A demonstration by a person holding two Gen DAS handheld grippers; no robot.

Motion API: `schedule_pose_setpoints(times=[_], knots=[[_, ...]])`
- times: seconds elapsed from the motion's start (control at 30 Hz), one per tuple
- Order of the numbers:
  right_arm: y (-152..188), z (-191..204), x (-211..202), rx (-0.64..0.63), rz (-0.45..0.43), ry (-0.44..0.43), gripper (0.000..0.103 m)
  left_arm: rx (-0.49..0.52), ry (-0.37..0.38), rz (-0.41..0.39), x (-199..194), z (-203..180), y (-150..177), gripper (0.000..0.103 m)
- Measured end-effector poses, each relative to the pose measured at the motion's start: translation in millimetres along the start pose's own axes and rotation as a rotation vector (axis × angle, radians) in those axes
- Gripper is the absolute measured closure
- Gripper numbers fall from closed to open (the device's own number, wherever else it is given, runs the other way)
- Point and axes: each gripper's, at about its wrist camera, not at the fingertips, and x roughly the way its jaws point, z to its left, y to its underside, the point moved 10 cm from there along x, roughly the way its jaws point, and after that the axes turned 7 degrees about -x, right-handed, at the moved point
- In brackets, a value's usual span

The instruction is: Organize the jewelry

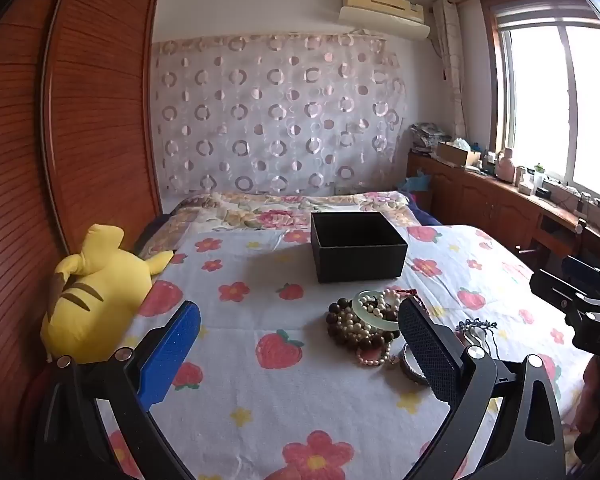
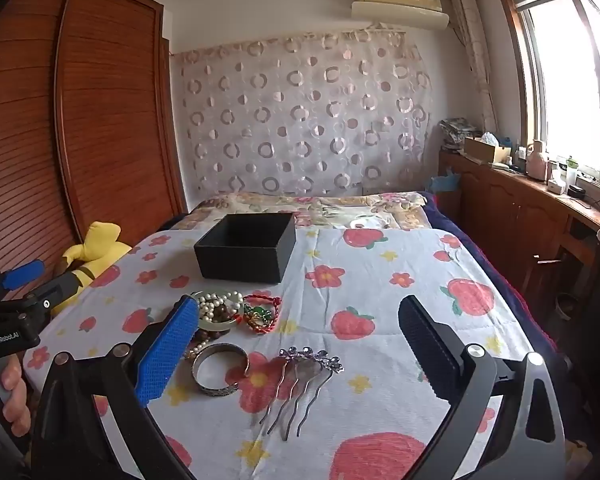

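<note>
An open black box [image 1: 358, 246] [image 2: 246, 248] stands on the flowered bedspread. In front of it lies a heap of jewelry: pearl and dark bead strings [image 1: 360, 326] [image 2: 216, 308], a pale green bangle [image 1: 370, 310], a red cord bracelet [image 2: 262, 312], a silver bangle [image 2: 220, 368] and a jewelled hair comb [image 2: 304, 384]. My left gripper [image 1: 300, 344] hovers open just left of the heap, nothing between its fingers. My right gripper [image 2: 300, 344] is open above the comb and the silver bangle, touching neither. Each gripper shows at the edge of the other's view.
A yellow plush toy [image 1: 96, 292] lies at the bed's left edge beside a wooden wardrobe [image 1: 80, 120]. A cluttered wooden cabinet [image 2: 540, 208] runs under the window on the right. A person's hand [image 2: 12, 392] holds the left gripper's handle.
</note>
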Motion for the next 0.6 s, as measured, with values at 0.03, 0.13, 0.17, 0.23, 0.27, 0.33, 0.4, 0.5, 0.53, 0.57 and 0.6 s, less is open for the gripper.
schedule_pose_setpoints(times=[0.03,0.13,0.17,0.23,0.27,0.33,0.4,0.5,0.53,0.57,0.6], knots=[[-0.2,0.0,-0.2,0.002,-0.003,-0.001,0.002,-0.001,0.0,0.0,-0.2,0.2,-0.1,0.007],[-0.3,0.2,-0.1,0.001,-0.002,0.0,0.002,-0.004,0.0,-0.001,-1.2,0.8,-0.7,0.007],[-0.5,0.2,-0.1,0.002,-0.002,0.0,0.002,-0.005,0.0,-0.002,-1.6,1.1,-1.0,0.007],[-0.6,0.6,-0.6,0.002,-0.005,-0.001,0.002,0.0,0.0,0.001,-0.1,0.1,0.0,0.007],[-0.9,0.9,-0.9,0.002,-0.006,-0.003,0.002,0.001,-0.001,0.002,0.1,0.1,0.2,0.007],[0.8,-1.0,-0.6,0.002,-0.005,-0.004,0.002,0.0,-0.001,0.002,0.0,0.2,0.1,0.007],[1.9,-3.0,-0.7,0.004,-0.006,-0.006,0.002,0.0,-0.002,0.001,-0.2,0.5,0.1,0.007],[-4.1,9.8,-2.2,0.0,-0.009,-0.006,0.002,0.0,0.0,0.001,0.0,0.1,0.0,0.007],[-4.9,11.3,-2.0,0.0,-0.009,-0.007,0.002,-0.001,-0.001,0.001,-0.1,0.2,-0.2,0.007],[-5.2,10.6,-1.5,0.0,-0.009,-0.006,0.002,0.001,-0.001,0.001,0.0,0.1,0.1,0.007],[-5.9,12.1,-1.3,0.0,-0.009,-0.006,0.002,0.0,-0.001,0.001,0.0,0.2,-0.1,0.007]])
